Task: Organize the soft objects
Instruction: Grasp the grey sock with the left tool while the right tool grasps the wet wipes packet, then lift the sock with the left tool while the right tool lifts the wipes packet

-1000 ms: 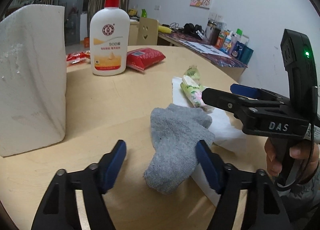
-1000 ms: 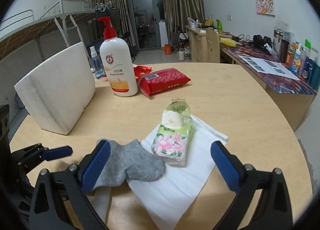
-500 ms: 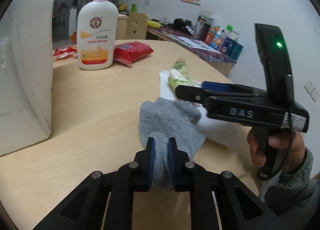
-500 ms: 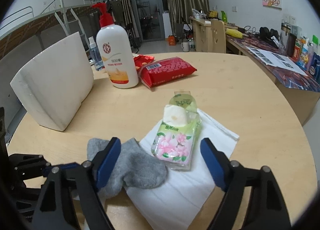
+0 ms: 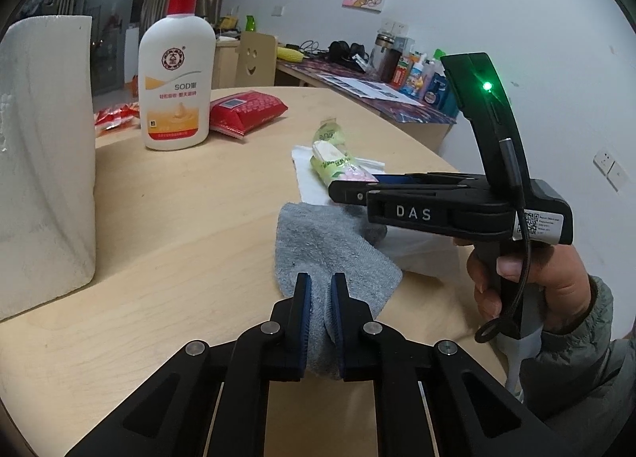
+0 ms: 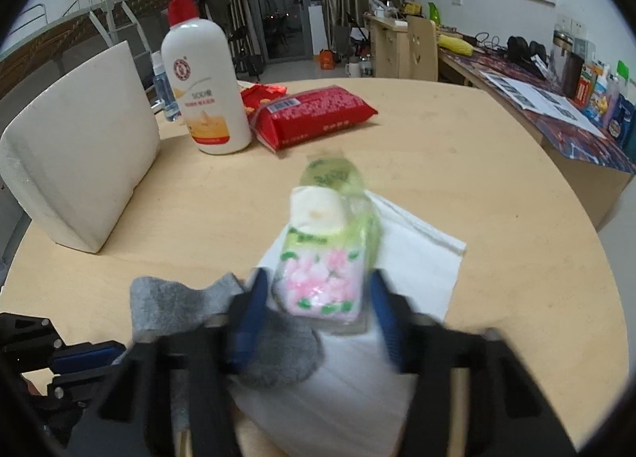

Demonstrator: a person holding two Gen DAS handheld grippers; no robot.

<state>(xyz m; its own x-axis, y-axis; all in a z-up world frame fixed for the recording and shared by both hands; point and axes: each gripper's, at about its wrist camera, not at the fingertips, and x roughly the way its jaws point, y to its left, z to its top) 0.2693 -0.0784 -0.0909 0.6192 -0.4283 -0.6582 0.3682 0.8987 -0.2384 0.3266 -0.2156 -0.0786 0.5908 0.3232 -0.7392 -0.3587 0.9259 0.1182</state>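
A sock [image 5: 330, 242] lies at centre frame on the counter [image 5: 179, 226] in the left wrist view, its near end between the pads of the left hand-held gripper [image 5: 320, 318] at lower centre. Behind and right of the sock, a tissue pack [image 5: 338, 167] rests on a paper napkin [image 5: 310, 179]. The right hand-held gripper [image 6: 318, 318] straddles that pack's near end. A lotion pump bottle [image 5: 177, 83] stands upper left, a wet-wipes packet [image 5: 246, 111] just right of it. A foam block [image 5: 43, 155] fills the left edge.

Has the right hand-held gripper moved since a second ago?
Yes. The right hand-held gripper has advanced toward the tissue pack, its jaws narrowing around it; judged against the white napkin lying beneath.
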